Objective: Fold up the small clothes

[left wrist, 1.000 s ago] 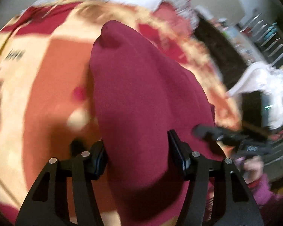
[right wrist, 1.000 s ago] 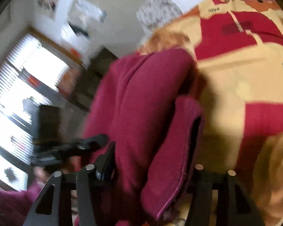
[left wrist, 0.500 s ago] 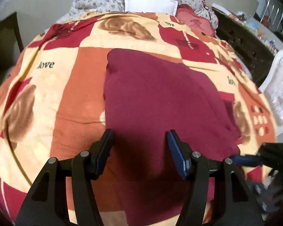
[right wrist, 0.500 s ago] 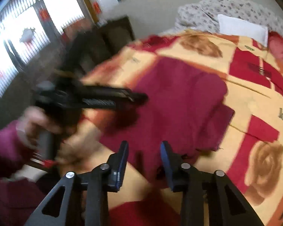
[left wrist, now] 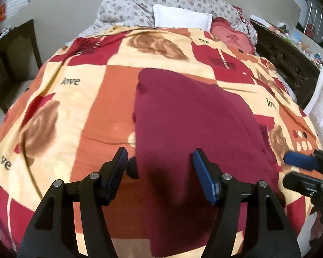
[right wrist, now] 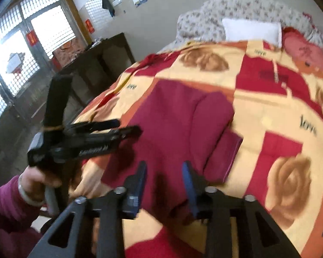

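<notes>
1. At the far left, beyond the bed's edge, stands a dark wooden cabinet (right wrist: pixel 101 64); whether anything is inside it cannot be told, and no basket or box for clothes shows in either view.
2. The left gripper (left wrist: pixel 159 167) hangs above the near edge of the dark red knit garment (left wrist: pixel 193 124), its jaws opening, with cloth under the gap but no pad pressing on it: released. In the right wrist view a hand in a magenta sleeve (right wrist: pixel 36 182) carries it.
3. The garment lies flat in the middle of the patchwork bedspread of red, orange and cream squares with brown roses (left wrist: pixel 79 107), already doubled over, with a narrower flap sticking out at its right edge.
4. The right gripper (right wrist: pixel 164 185) hovers over the garment's near right part; its jaws are opening and grasp nothing.
5. By my reading, one fold has just been laid down and let go. The next move would call for pinching an edge, likely that loose right flap, and carrying it across to tidy the bundle.
</notes>
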A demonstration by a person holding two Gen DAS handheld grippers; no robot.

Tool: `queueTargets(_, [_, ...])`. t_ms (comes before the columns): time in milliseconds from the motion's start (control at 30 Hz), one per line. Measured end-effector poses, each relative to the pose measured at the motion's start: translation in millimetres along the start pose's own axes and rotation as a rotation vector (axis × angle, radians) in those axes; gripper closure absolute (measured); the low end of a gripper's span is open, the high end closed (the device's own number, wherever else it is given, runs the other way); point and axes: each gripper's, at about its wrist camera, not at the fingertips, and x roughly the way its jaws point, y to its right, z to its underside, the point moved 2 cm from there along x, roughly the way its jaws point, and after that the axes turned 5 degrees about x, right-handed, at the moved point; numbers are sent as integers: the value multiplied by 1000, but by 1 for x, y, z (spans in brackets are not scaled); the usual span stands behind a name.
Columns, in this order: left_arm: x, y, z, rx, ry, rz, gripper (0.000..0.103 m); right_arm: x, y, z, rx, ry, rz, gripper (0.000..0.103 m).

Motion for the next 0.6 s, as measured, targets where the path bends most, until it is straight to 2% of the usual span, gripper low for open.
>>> queueTargets(167, [-8,-2,5,-2,9,-52,40,9,-5,4,13,16,138,54])
queueTargets(300, [-15,-3,10,-11,9,-46,40,7,-4,6,71,31,130,54])
queueTargets(467, [-25,-4,11,-17,35,-56,40,-3,-1,6,104,43,169,52])
queueTargets(533, [-28,-5,10,-26,39,-51,40,-4,0,7,121,42,173,47])
queueTargets(600, [-28,-5,11,-22,37,-50,40,-6,0,8,138,50,174,38])
